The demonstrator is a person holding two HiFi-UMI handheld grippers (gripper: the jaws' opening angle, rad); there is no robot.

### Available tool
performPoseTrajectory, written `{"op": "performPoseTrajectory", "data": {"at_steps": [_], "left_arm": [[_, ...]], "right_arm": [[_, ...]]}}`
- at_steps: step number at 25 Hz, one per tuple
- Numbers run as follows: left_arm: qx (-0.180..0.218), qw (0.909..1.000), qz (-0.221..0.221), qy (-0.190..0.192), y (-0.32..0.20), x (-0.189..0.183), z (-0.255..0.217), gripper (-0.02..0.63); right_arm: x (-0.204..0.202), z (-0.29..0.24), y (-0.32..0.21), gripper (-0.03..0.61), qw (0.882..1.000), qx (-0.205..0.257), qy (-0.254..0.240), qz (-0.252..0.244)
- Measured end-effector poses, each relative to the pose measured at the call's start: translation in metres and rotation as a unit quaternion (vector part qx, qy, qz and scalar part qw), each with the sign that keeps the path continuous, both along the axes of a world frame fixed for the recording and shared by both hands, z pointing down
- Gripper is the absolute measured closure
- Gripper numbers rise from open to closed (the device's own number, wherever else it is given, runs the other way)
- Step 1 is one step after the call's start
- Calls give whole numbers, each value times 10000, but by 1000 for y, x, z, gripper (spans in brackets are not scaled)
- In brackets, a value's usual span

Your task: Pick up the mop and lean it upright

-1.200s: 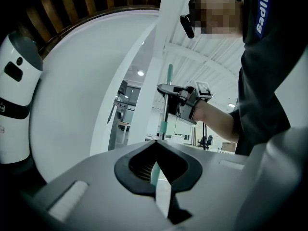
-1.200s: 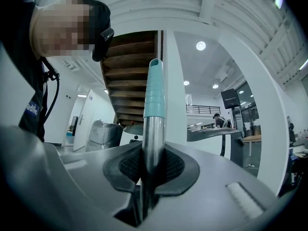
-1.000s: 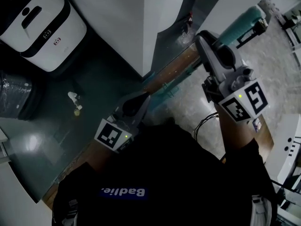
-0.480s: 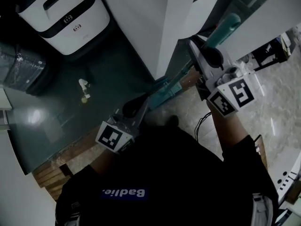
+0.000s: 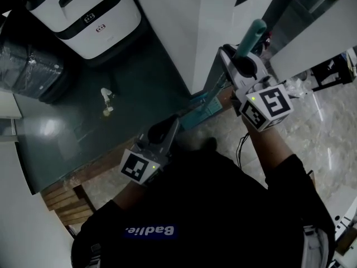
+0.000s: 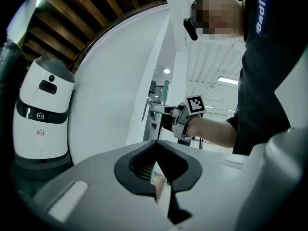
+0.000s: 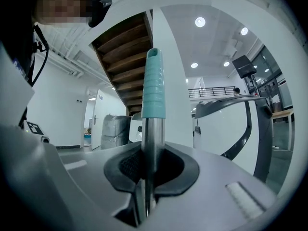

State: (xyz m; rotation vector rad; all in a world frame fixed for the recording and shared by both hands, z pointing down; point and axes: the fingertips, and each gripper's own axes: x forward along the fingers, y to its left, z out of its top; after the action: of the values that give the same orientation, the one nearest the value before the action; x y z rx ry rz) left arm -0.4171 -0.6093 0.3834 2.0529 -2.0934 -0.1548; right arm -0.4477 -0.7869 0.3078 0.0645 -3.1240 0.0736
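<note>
Dark floor (image 5: 134,94) by white pillar (image 5: 215,32) | right gripper (image 7: 146,160) clamped on mop handle (image 7: 151,138), upright, teal grip (image 7: 154,81) above jaws | left gripper (image 6: 158,148) jaws together, seemingly empty

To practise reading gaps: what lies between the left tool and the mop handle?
Nothing: the stretch is bare. The left gripper view shows the left tool facing the mop handle across open air, the right tool gripping it.
</note>
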Motion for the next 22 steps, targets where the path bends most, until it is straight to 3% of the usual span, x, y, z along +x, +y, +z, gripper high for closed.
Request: {"op": "performPoseTrajectory", "data": {"at_steps": [8, 19, 22], "left_arm": [[-28, 9999, -106, -44, -4, 5, 6, 594], [-32, 9996, -255, -64, 4, 11, 7, 594], [-36, 9996, -271, -46, 5, 11, 6, 594]], "right_arm": [[-17, 7, -13, 528, 10000, 83, 12, -48], [-27, 23, -23, 499, 9974, 632, 344, 99], [-30, 31, -24, 448, 9966, 652, 499, 117]]}}
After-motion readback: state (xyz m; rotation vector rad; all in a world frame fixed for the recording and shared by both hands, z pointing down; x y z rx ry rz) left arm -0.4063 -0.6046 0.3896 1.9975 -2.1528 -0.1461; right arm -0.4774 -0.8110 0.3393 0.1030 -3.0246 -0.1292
